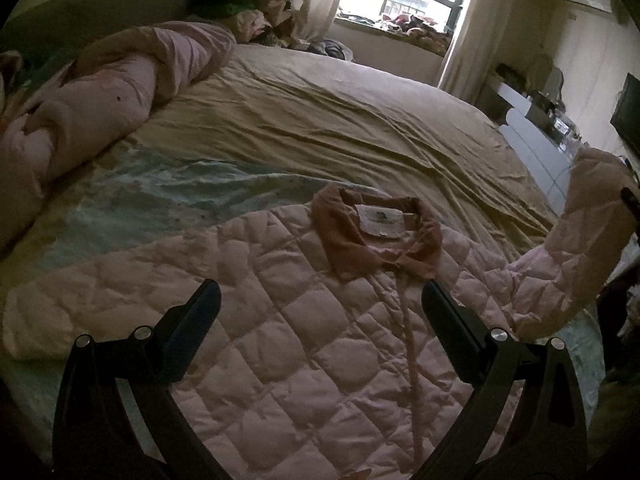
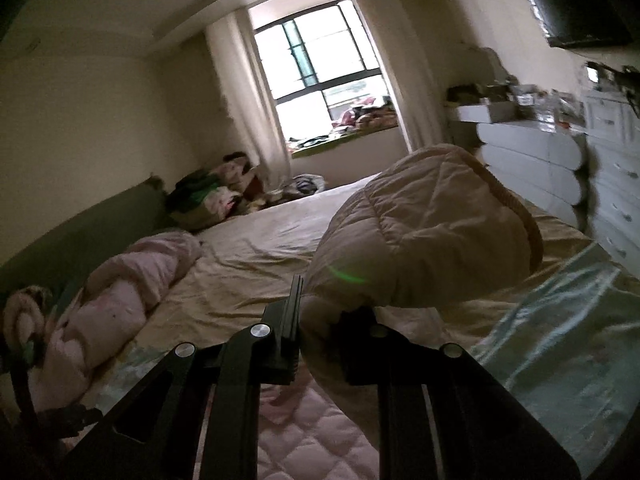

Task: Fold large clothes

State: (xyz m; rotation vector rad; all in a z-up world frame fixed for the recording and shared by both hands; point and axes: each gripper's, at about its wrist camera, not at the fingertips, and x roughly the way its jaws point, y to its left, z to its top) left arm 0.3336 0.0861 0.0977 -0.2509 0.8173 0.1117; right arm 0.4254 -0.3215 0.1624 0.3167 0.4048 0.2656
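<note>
Right wrist view: right tongs (image 2: pixel 316 344) pinch the jacket (image 1: pixel 304 344) sleeve (image 2: pixel 424 236), lifted for folding inward; left tongs (image 1: pixel 320 320) gape empty above the bed (image 1: pixel 340 120).

The quilted jacket (image 1: pixel 304 352) is cut off at the left wrist view's lower edge. Its raised sleeve (image 2: pixel 424 232) hides the right gripper's (image 2: pixel 320 344) far finger. Dresser clutter (image 2: pixel 532 100) is blurred.
</note>
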